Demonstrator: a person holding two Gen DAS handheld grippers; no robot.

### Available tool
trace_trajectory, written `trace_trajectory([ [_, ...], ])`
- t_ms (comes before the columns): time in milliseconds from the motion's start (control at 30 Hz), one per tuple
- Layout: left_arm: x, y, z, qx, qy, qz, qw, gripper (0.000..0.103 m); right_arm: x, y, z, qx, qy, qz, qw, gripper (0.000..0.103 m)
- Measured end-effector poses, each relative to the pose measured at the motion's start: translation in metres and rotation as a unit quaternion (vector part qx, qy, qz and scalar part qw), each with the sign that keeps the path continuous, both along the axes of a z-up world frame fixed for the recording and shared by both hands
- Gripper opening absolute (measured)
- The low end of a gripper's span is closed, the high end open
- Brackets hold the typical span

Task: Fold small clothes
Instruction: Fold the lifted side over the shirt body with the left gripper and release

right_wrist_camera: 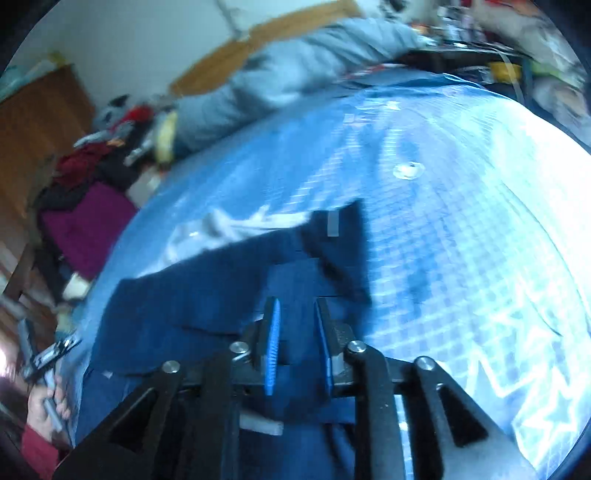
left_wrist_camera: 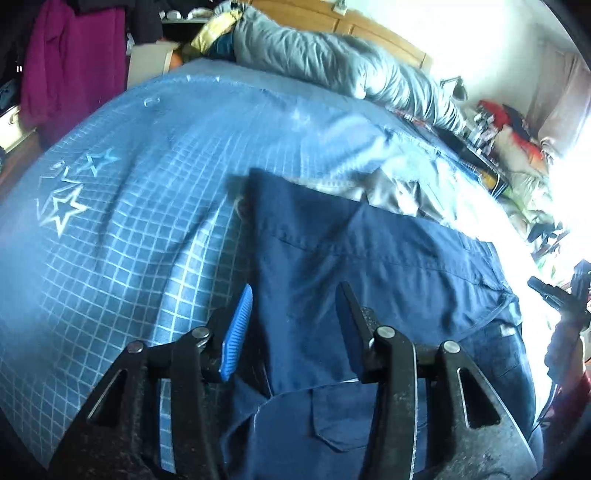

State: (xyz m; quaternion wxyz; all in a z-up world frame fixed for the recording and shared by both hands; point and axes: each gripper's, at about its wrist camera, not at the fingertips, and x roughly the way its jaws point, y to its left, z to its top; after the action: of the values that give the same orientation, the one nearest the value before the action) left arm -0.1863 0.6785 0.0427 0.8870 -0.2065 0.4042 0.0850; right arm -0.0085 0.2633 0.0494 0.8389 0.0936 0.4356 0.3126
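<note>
A navy blue garment [left_wrist_camera: 369, 258] with a flap pocket lies partly folded on the blue grid-patterned mat [left_wrist_camera: 129, 240]. It also shows in the right wrist view [right_wrist_camera: 207, 295], blurred by motion. My left gripper [left_wrist_camera: 295, 295] is open just above the garment's left part, its fingers apart with cloth under them. My right gripper [right_wrist_camera: 297, 310] is over the garment's right part near the mat [right_wrist_camera: 443, 240], fingers a narrow gap apart with navy cloth showing between them; I cannot tell whether it holds the cloth. A white cloth [right_wrist_camera: 236, 225] lies just beyond the garment.
A grey duvet [left_wrist_camera: 332, 55] is bunched along the wooden headboard [left_wrist_camera: 369, 26] at the far side. A magenta garment [left_wrist_camera: 70, 66] hangs at the left. Cluttered clothes and items [left_wrist_camera: 517, 147] fill the right side. The other gripper [left_wrist_camera: 561, 295] shows at the right edge.
</note>
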Motion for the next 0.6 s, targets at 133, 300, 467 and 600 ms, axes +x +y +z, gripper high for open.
trace_trajectory([
  [133,0.003,0.014,-0.039,0.058,0.078,0.023,0.9950,0.064,-0.004,0.049,-0.030,-0.022,0.039,0.114,0.993,0.034],
  [300,-0.041,0.050,-0.024,0.077,0.112,0.139,0.9808,0.065,-0.019,0.039,-0.038,-0.043,0.053,0.124,0.990,0.038],
  [467,-0.058,0.011,0.000,0.065,0.068,0.067,0.9933,0.064,-0.049,0.004,-0.037,-0.042,0.067,0.103,0.992,0.043],
  [600,-0.045,-0.033,-0.003,0.099,0.081,-0.010,0.9917,0.065,-0.064,-0.030,-0.048,-0.010,0.100,0.058,0.993,0.045],
])
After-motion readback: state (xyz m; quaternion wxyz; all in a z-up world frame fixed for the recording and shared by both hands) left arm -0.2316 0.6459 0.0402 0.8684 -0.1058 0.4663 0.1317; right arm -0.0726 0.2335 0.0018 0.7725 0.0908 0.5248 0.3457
